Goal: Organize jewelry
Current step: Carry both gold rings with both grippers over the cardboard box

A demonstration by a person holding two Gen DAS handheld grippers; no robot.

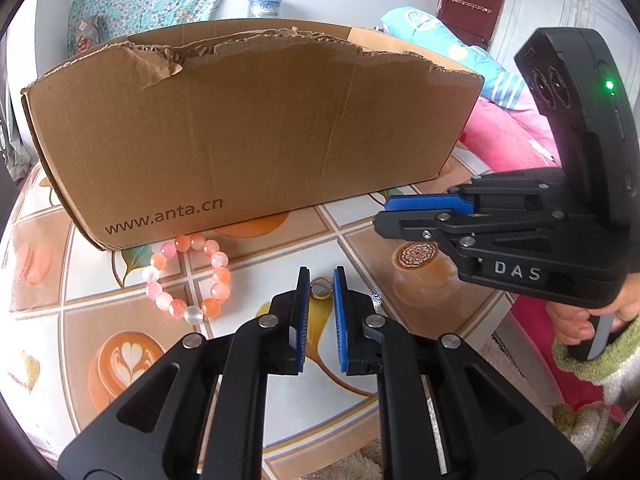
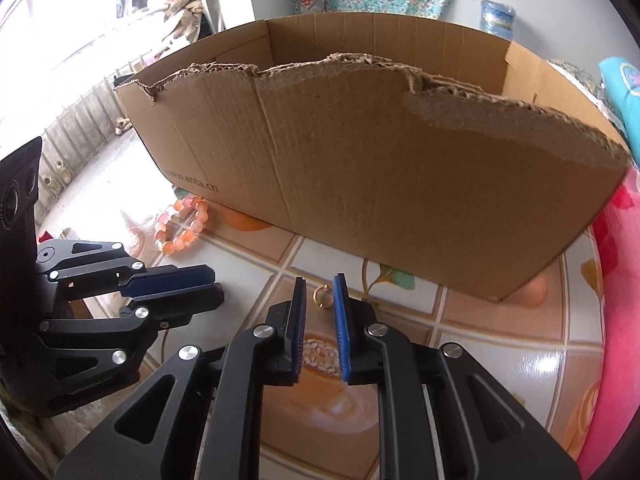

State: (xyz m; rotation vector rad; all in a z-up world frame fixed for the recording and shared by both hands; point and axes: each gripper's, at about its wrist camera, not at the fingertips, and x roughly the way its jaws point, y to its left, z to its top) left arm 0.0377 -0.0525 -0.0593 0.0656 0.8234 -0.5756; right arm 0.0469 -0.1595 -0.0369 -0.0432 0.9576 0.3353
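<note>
A gold ring [image 1: 321,288] lies on the patterned tablecloth just beyond my left gripper [image 1: 321,276], whose jaws are open and empty on either side of it. A pink and orange bead bracelet [image 1: 188,276] lies to the left, in front of the cardboard box [image 1: 248,136]. In the right wrist view the ring [image 2: 321,295] sits just past my right gripper [image 2: 321,284], open and empty. The bracelet [image 2: 182,224] lies far left by the box [image 2: 380,168]. The right gripper also shows in the left wrist view [image 1: 382,216], apparently open.
A small silver item [image 1: 375,298] lies right of the ring. The open-topped box with a torn front wall stands across the back of the table [image 1: 120,320]. Pink bedding [image 1: 504,136] lies to the right. The left gripper [image 2: 216,288] is at left in the right wrist view.
</note>
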